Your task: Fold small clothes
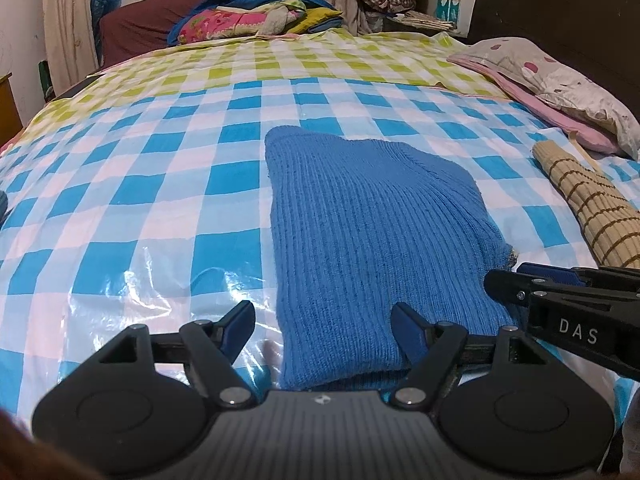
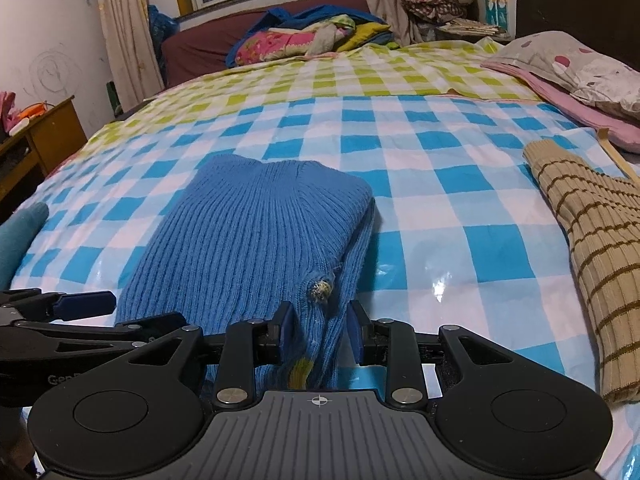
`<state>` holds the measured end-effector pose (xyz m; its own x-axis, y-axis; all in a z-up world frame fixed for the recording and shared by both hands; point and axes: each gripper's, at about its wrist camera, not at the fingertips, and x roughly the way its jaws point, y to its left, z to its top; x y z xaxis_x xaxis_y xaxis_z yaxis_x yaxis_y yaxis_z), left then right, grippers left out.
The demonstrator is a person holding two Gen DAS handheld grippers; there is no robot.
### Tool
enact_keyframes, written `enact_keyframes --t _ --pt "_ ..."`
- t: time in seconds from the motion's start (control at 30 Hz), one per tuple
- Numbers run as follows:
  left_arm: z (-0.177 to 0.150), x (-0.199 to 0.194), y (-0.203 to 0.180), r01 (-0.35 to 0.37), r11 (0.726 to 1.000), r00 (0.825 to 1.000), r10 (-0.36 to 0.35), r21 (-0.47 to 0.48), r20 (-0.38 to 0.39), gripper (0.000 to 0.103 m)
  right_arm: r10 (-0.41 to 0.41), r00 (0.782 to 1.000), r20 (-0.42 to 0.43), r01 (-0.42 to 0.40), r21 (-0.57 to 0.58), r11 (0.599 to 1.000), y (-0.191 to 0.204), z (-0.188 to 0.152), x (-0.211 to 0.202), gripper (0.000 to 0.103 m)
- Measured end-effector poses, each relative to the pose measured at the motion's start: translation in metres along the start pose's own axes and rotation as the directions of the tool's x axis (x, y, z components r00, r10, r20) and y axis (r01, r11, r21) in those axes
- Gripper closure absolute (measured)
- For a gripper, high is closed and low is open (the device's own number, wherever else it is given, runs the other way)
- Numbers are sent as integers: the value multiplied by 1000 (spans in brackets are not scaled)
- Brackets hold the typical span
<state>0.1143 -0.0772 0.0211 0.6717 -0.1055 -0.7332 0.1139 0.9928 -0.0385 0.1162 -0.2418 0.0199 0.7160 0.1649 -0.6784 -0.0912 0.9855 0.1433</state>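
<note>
The blue ribbed sweater [image 2: 256,236] lies on the bed's checked plastic cover [image 1: 140,184], already doubled lengthwise into a narrow strip, its collar end pointing away from me and its near end under both tools. I judge the side folds done and the end-to-end fold about to begin, which is why both tools sit at the near hem, one at each corner.

My right tool [image 2: 320,330] has its jaws partly closed around the right edge layers, just below a small frayed patch [image 2: 320,288] in the knit; cloth fills the gap, though I cannot tell whether the pads truly pinch it or only bracket it. My left tool [image 1: 323,322] is spread wide, with its right finger over the sweater's near edge and its left finger over bare cover, so it grips nothing yet (it looks placed to take the left corner).

Well apart on the right lies a beige striped knit [image 2: 592,256], presumably waiting its turn. Further off are a pillow [image 1: 560,76] by the headboard and a heap of bedding [image 2: 304,38] beneath the window. The glossy cover may let the sweater slide when lifted.
</note>
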Motion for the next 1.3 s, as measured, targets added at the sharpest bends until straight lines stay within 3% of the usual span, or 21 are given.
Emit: enact_keyframes --t 1.3 --pt "-1 -2 -5 -12 1000 1000 13 26 -10 18 -12 1000 -26 12 13 1000 -8 -10 12 67"
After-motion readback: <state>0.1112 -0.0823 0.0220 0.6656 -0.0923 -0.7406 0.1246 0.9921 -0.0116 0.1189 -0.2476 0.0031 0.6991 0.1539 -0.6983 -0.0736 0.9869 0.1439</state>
